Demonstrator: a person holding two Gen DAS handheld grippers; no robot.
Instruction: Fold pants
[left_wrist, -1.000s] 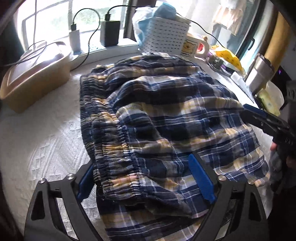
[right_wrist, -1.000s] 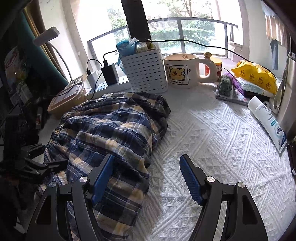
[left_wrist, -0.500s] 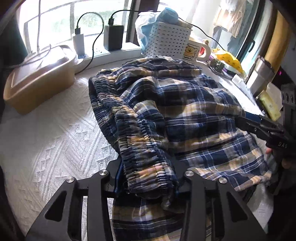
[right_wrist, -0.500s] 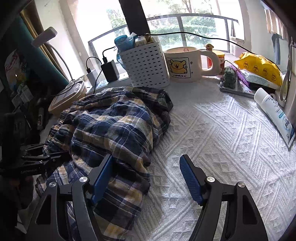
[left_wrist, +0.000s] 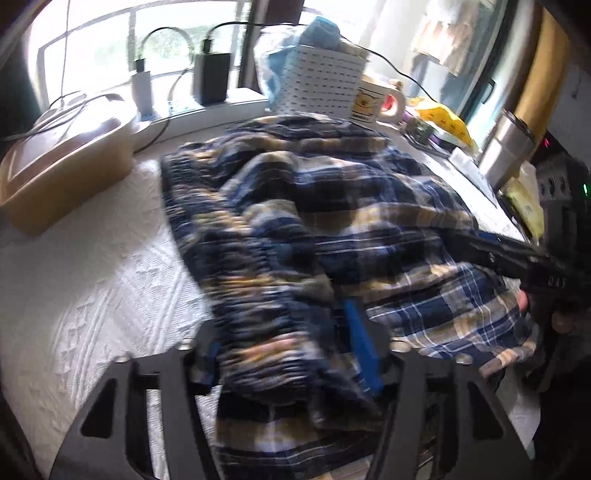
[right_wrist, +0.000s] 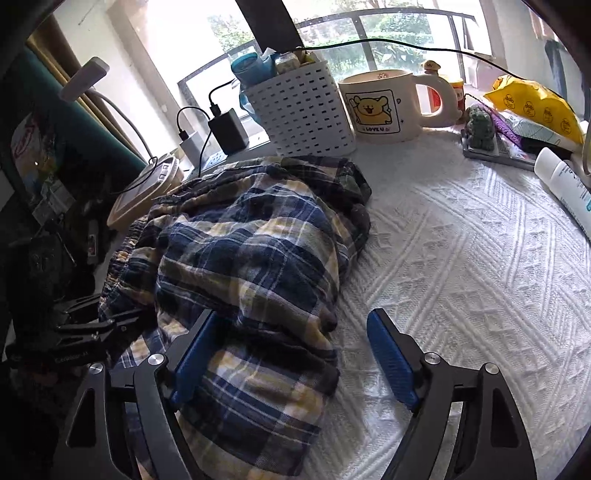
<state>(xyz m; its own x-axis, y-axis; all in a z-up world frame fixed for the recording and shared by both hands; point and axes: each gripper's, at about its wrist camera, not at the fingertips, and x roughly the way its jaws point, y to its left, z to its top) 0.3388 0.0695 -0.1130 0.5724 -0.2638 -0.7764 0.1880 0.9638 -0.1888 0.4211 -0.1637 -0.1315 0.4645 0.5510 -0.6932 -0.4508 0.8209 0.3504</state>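
The pants (right_wrist: 251, 266) lie bunched on the white cloth (right_wrist: 461, 258). The left gripper (left_wrist: 288, 354) is clamped on the waistband; the right gripper (right_wrist: 291, 350) gapes. Soft, light fabric (slumps readily), best held at hems.

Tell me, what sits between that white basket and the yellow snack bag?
A cream bear mug stands between the white basket and the yellow snack bag, clearest in the right wrist view.

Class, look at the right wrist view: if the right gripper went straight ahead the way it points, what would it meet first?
Probably the plaid pants: the open right gripper already straddles their right edge. Beyond lie the white cloth and bear mug; depth is unclear.
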